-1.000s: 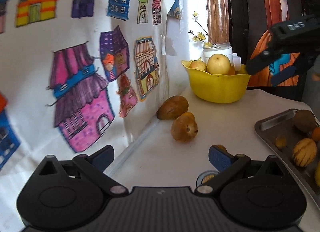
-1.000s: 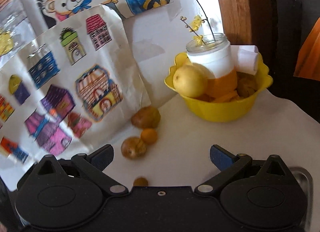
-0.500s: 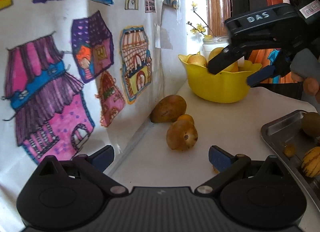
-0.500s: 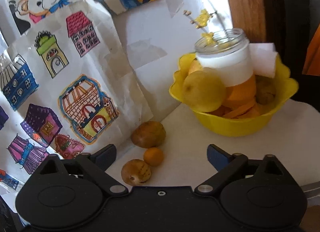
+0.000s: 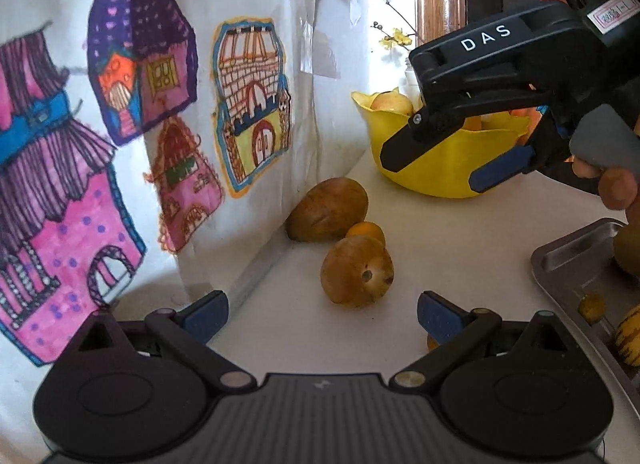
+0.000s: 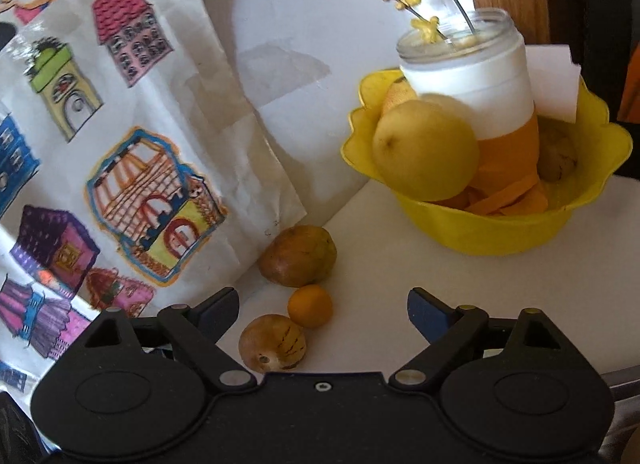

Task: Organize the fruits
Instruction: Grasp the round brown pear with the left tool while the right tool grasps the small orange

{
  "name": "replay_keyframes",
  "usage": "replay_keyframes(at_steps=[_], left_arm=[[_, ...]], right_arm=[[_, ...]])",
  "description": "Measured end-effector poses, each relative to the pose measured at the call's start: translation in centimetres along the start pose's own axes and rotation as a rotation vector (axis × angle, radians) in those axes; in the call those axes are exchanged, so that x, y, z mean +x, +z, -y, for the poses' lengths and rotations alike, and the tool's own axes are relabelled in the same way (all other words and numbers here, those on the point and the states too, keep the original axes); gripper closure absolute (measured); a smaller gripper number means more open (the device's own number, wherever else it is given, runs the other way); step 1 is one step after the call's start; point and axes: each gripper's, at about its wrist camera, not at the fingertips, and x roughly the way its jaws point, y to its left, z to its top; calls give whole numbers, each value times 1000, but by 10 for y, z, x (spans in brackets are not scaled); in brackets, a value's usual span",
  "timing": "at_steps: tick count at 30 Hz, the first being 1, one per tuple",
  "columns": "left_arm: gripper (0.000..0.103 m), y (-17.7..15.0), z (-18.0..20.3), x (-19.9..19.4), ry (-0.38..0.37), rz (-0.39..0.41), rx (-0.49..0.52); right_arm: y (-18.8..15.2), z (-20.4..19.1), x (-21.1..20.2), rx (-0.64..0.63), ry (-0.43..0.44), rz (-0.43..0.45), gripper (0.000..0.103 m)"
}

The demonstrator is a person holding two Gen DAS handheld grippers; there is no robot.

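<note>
Left wrist view: smooth brown pear [image 5: 357, 271] lies near the scalloped yellow plastic bowl [image 5: 432, 168]. The left gripper [image 5: 322, 310] is apart, tilted down; the right gripper [image 6: 323, 308], empty, has been narrowing.

We read "DAS" in white capitals on the right gripper [image 5: 456, 160] body. A small white label [image 5: 612, 12] farther back carries print too small to read.
</note>
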Motion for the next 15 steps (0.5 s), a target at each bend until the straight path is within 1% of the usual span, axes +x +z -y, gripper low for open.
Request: replay_keyframes(at_steps=[5, 9, 15], left_arm=[[0, 0, -1, 10, -18, -12, -22], [0, 1, 1, 17, -24, -11, -22], [1, 1, 0, 24, -73, -19, -58]], right_arm=[[1, 5, 8, 13, 3, -13, 13], [1, 4, 14, 14, 10, -24, 17], [1, 2, 18, 22, 10, -26, 20]])
